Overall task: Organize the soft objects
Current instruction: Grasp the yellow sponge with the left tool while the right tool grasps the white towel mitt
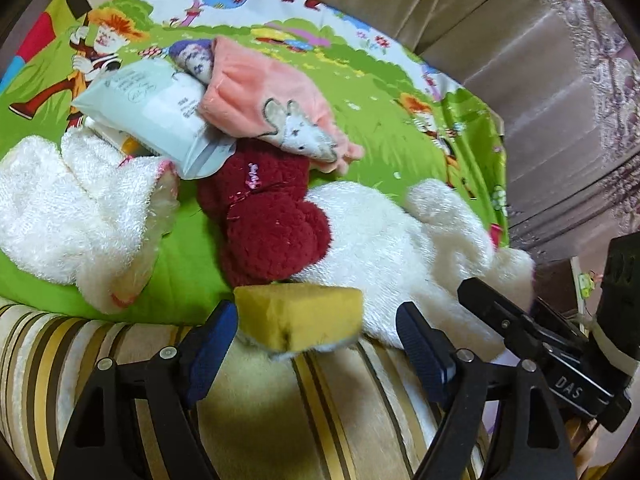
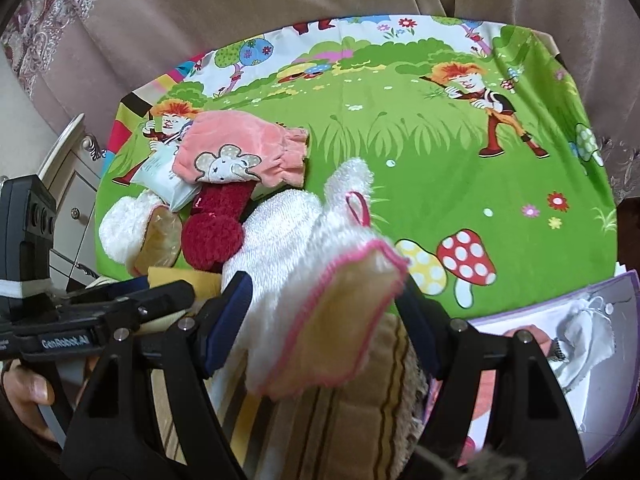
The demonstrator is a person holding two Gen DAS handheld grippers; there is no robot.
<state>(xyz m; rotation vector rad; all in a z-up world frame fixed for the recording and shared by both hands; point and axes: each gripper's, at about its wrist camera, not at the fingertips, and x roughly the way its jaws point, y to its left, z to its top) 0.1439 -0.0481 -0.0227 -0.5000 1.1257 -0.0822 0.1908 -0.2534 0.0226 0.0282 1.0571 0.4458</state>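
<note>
Two white mitts [image 1: 60, 208] [image 1: 400, 248], one sponge [image 1: 298, 316]

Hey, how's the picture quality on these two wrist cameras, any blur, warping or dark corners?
Left wrist view: strong fisheye bending, black corners, yellow sponge fairly sharp, curtain at the rim soft. Right wrist view: same warping, white mitt up close slightly blurred, cartoon sheet evenly lit.

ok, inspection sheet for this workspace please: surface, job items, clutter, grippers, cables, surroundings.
Surface: green cartoon-print sheet over a striped plush cushion.
Job's things: white pink-trimmed terry mitt, second white terry mitt, dark red knitted sock, yellow sponge block, pink mouse-print cloth, heaped together.
Clutter: pale blue wipes packet.
Grippers: left gripper open, sponge between fingers; right gripper straddles the mitt, grip unclear.
Cables: nothing seen.
Surroundings: beige curtain, white drawer unit.
</note>
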